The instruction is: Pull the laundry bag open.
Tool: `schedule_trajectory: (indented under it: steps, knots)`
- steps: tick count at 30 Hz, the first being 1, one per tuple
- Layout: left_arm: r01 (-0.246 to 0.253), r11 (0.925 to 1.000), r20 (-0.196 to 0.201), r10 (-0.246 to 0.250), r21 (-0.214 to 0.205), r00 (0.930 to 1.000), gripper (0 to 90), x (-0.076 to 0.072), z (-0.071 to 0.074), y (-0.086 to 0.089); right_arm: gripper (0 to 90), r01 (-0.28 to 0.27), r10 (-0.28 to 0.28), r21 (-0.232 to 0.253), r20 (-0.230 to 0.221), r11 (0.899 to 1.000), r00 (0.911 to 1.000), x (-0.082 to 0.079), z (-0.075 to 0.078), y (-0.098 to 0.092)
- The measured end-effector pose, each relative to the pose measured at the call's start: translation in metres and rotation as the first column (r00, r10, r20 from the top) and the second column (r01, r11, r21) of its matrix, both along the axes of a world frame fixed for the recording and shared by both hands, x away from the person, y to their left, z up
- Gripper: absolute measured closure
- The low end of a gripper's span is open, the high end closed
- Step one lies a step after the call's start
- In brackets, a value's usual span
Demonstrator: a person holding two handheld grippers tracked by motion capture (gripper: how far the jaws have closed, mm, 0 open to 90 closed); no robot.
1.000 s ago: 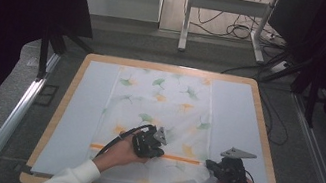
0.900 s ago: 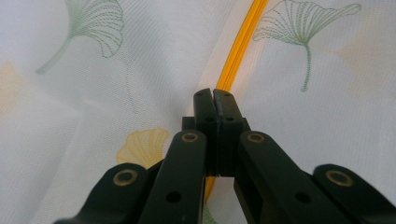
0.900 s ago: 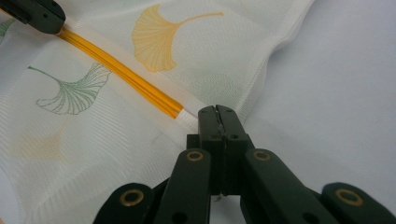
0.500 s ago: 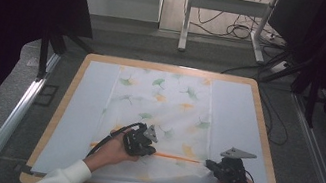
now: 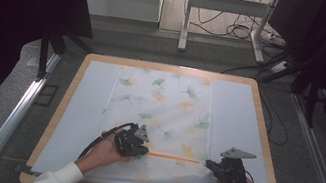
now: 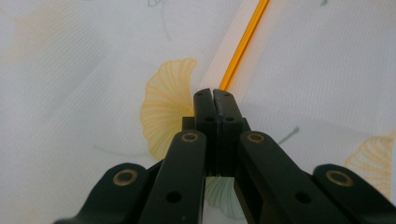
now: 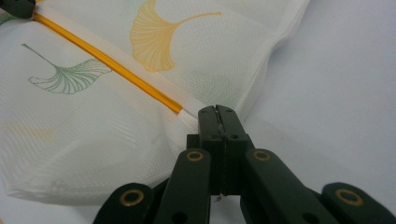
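Note:
A white mesh bag point(image 5: 169, 103) printed with green and yellow ginkgo leaves lies flat on the pale blue mat. An orange zipper point(image 5: 174, 157) runs across its near part. My left gripper point(image 5: 144, 150) is shut at the zipper's left end point(image 6: 243, 42); the jaws point(image 6: 213, 91) hide what they pinch there. My right gripper point(image 5: 208, 164) is shut at the bag's right edge, its tips point(image 7: 217, 108) pinching the fabric right beside the zipper's white end tab point(image 7: 187, 114). In the right gripper view the left gripper point(image 7: 16, 7) shows at the far end of the zipper point(image 7: 107, 65).
The mat lies on a table with a wooden rim point(image 5: 264, 140). Bare mat point(image 5: 235, 114) flanks the bag on both sides. Metal rails point(image 5: 14, 116) run along the table's sides, and cables point(image 5: 242, 32) lie on the floor beyond.
My left gripper has slid to the left along the zipper line, so a longer orange stretch shows between the two grippers. The right gripper has stayed put.

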State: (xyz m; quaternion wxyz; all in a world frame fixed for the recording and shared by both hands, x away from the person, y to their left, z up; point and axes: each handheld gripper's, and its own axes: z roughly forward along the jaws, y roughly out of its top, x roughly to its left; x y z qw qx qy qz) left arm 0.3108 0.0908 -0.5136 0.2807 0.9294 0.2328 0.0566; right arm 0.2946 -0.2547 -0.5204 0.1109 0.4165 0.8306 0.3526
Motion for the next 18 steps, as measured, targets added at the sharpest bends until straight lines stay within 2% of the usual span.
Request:
schedule_trajectory:
  steps: [6,18]
  knots:
    - [-0.030,0.9995,-0.009,0.030,-0.006,0.9995,90.0,-0.002,-0.001,0.017,90.0,-0.002,0.002,0.003,-0.001,1.000,1.0000,0.000,0.000,0.000]
    - [-0.059,0.9982,-0.012,0.059,-0.007,0.9982,90.0,-0.004,-0.002,0.036,90.0,-0.001,0.001,0.004,-0.002,1.000,1.0000,0.000,0.000,-0.001]
